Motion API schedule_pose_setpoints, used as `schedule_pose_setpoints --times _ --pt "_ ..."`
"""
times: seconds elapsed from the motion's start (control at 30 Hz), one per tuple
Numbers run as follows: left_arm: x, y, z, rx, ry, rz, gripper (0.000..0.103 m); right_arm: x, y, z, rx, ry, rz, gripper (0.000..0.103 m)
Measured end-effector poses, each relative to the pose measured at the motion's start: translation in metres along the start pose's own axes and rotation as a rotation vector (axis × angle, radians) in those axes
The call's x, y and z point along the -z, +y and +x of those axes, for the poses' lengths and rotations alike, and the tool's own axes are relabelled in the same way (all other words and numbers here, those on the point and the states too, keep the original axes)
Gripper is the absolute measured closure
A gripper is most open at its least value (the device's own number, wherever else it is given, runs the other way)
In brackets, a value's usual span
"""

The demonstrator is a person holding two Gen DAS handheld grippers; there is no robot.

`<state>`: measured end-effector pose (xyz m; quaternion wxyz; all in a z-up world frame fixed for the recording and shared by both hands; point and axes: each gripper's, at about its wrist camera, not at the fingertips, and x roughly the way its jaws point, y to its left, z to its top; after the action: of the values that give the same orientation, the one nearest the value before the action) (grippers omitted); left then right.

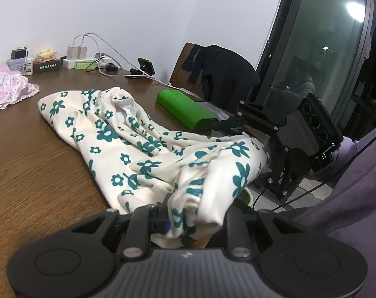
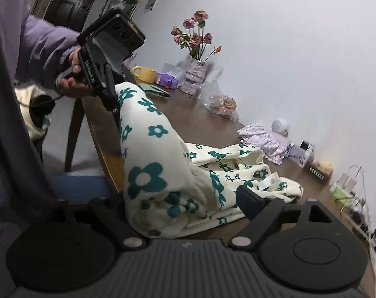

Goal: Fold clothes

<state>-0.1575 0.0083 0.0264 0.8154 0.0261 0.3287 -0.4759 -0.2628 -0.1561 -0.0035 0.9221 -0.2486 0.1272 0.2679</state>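
the left tool [image 1: 195, 213] is clamped on a bunched corner of the flowered garment [image 1: 128, 134], right at the near edge of the worktop [image 1: 26, 154]. the right tool [image 2: 188, 206] grips another bunch of the same cloth; its fingers [image 2: 250, 198] press into the folds, and that end hangs partly past the worktop edge toward the person's purple sleeve [image 2: 39, 42]. between the two tools the cloth is lifted in a ridge; beyond them it lies crumpled on the wood, stretching away from the left tool toward the wall.

ahead and left of the left tool the brown wood is bare, a wide open stretch up to a pink garment [image 1: 9, 89] far left. ahead and right of it a green pouch [image 1: 185, 109] lies just past the cloth, near the worktop's far edge, with a chair [image 1: 188, 69] draped in dark clothing behind it. chargers and small boxes line the wall.

from the right tool, a yellow mug [image 2: 144, 73], a vase of flowers [image 2: 195, 74] and a plastic bag [image 2: 220, 101] stand along the wall side, well apart from the cloth.
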Motion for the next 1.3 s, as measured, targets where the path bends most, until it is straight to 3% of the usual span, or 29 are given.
schedule_pose_setpoints --times 0.07,0.13,0.2,0.27,0.37,0.43,0.5,0.63,0.73,0.83,1.0,1.1,1.2,1.3 --pt "0.0 0.0 0.002 0.001 0.002 0.0 0.081 -0.001 0.002 0.002 -0.028 -0.005 -0.025 0.025" --pt "0.0 -0.001 0.003 0.003 0.005 0.003 0.081 -0.003 0.0 0.005 -0.094 0.014 -0.015 0.054" --pt "0.004 -0.002 0.002 0.014 0.019 0.003 0.081 -0.005 -0.006 0.006 -0.168 0.056 0.038 0.064" --pt "0.01 -0.001 0.0 0.053 0.032 -0.01 0.081 -0.006 -0.017 0.004 -0.229 0.085 0.116 0.069" --pt "0.016 0.0 -0.009 0.159 0.031 -0.063 0.081 -0.006 -0.05 -0.004 -0.404 0.092 0.355 0.074" --pt "0.013 0.003 -0.017 0.222 -0.006 -0.092 0.08 -0.006 -0.074 -0.007 -0.535 0.083 0.502 0.074" --pt "0.006 0.013 -0.023 0.242 -0.064 -0.138 0.076 -0.007 -0.097 -0.006 -0.591 0.06 0.621 0.072" --pt "-0.008 0.052 -0.018 0.183 -0.152 -0.334 0.071 -0.006 -0.137 0.017 -0.498 0.07 0.834 0.063" --pt "-0.011 0.075 -0.007 0.051 -0.151 -0.442 0.059 -0.003 -0.149 0.035 -0.378 0.109 0.949 0.057" --pt "-0.014 0.088 0.001 -0.035 -0.141 -0.517 0.054 0.0 -0.148 0.046 -0.22 0.138 0.977 0.056" --pt "-0.022 0.08 0.005 -0.145 -0.168 -0.481 0.046 -0.004 -0.129 0.047 0.077 0.14 0.908 0.046" --pt "-0.02 0.069 -0.003 -0.219 -0.164 -0.434 0.04 -0.02 -0.108 0.027 0.286 0.039 0.756 0.04" --pt "-0.025 0.062 -0.022 -0.288 -0.199 -0.399 0.038 -0.026 -0.096 0.035 0.284 0.057 0.71 0.04" --pt "-0.039 0.05 -0.042 -0.379 -0.297 -0.365 0.038 -0.029 -0.085 0.046 0.256 0.088 0.677 0.057"
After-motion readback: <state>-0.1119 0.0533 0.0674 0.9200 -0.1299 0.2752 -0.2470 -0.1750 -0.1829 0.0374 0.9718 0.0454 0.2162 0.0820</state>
